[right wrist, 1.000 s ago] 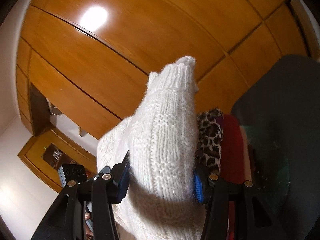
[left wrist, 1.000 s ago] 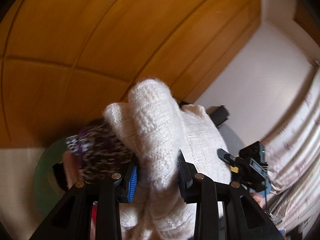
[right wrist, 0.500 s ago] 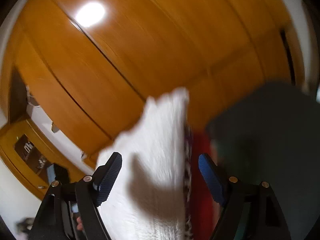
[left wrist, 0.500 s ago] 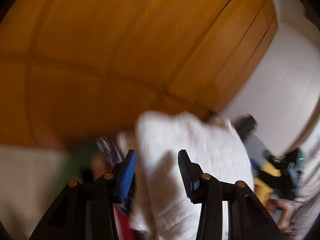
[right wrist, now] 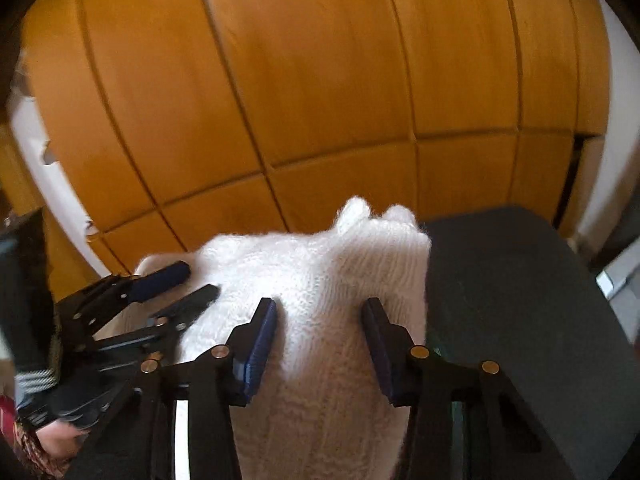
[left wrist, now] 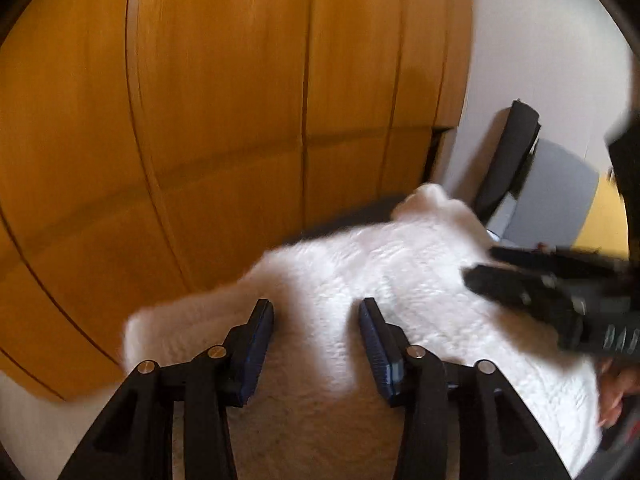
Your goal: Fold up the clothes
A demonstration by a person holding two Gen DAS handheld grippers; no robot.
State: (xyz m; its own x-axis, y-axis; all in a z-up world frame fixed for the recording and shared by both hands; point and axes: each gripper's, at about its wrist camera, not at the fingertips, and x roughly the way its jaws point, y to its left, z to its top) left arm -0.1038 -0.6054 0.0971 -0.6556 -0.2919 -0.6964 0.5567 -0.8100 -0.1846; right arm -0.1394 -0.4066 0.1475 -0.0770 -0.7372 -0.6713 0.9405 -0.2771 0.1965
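Observation:
A fluffy white knitted sweater [left wrist: 380, 280] lies spread under both grippers; it also shows in the right wrist view [right wrist: 320, 280]. My left gripper [left wrist: 316, 328] is open just above it, holding nothing. My right gripper [right wrist: 320, 332] is open above the sweater's right part, holding nothing. Each gripper shows in the other's view: the right gripper [left wrist: 560, 292] at the right, the left gripper [right wrist: 176, 292] at the left. In the right wrist view the sweater's right edge lies beside a dark grey surface [right wrist: 520, 300].
Orange wooden wardrobe doors [left wrist: 240, 100] fill the background close behind the sweater. A white wall [left wrist: 540, 40] and a black and grey chair [left wrist: 516, 152] stand at the right. A patterned garment [right wrist: 28, 444] shows at the lower left of the right wrist view.
Both grippers let go of the sweater and opened. It dropped from being held up to lying flat. Both cameras tilted down toward it.

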